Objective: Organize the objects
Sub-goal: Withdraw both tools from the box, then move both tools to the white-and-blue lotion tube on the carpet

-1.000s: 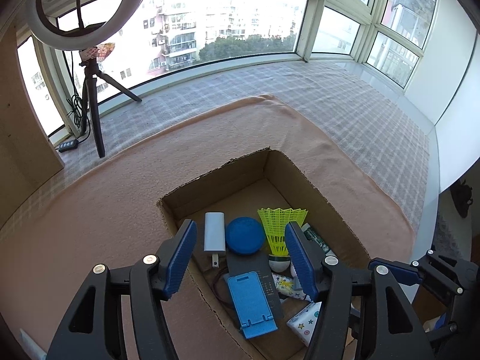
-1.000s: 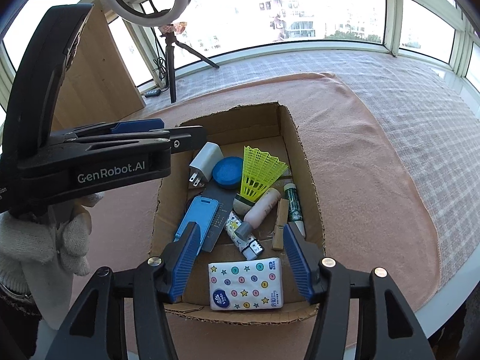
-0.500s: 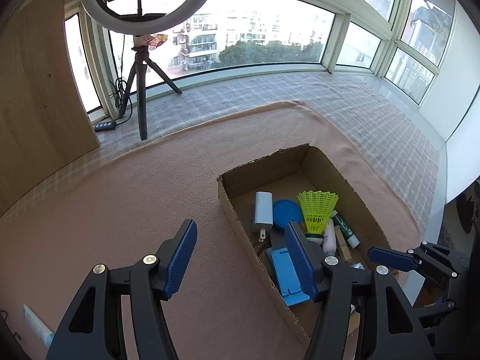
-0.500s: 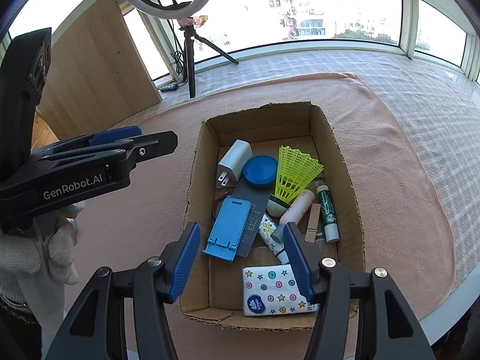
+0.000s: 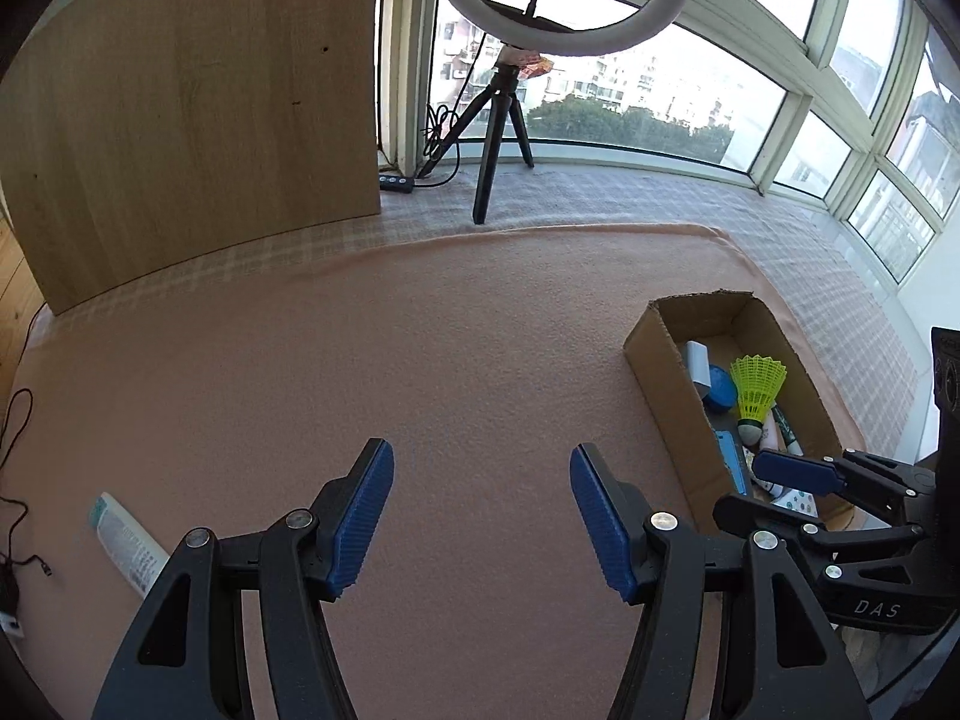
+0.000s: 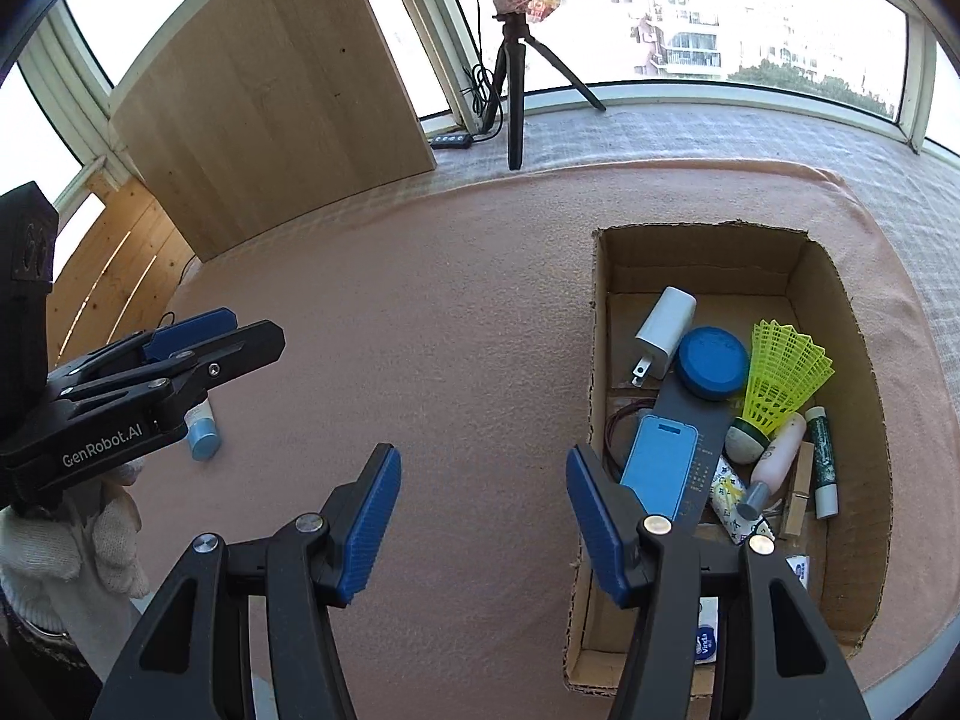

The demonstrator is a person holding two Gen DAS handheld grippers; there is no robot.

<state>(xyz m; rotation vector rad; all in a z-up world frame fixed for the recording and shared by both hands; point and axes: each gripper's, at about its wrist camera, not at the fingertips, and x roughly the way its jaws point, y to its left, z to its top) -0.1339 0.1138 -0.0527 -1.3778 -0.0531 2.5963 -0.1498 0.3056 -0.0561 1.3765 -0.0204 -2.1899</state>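
Note:
An open cardboard box point(image 6: 702, 264) sits on the pink blanket point(image 6: 450, 312) and holds a white charger point(image 6: 663, 327), a blue round lid point(image 6: 714, 363), a yellow shuttlecock point(image 6: 780, 378), a blue phone stand point(image 6: 660, 471) and several small tubes. A white tube with a blue cap point(image 6: 201, 429) lies alone on the blanket, just below my left gripper point(image 6: 180, 348). In the left wrist view that tube point(image 5: 129, 546) is at the lower left, outside my left gripper point(image 5: 480, 516), which is open over bare blanket. My right gripper point(image 6: 480, 522) is open too, left of the box.
A ring light on a black tripod point(image 5: 498, 138) stands by the windows, beside an upright wooden panel point(image 5: 198, 114). Black cables point(image 5: 15, 420) run along the blanket's left edge. A gloved hand point(image 6: 90, 540) holds the left gripper. The box point(image 5: 666, 402) is near the blanket's right edge.
Both grippers have swung left, away from the box, which has slid to the right side of both views. The lone tube has come into view. Neither gripper's opening has changed.

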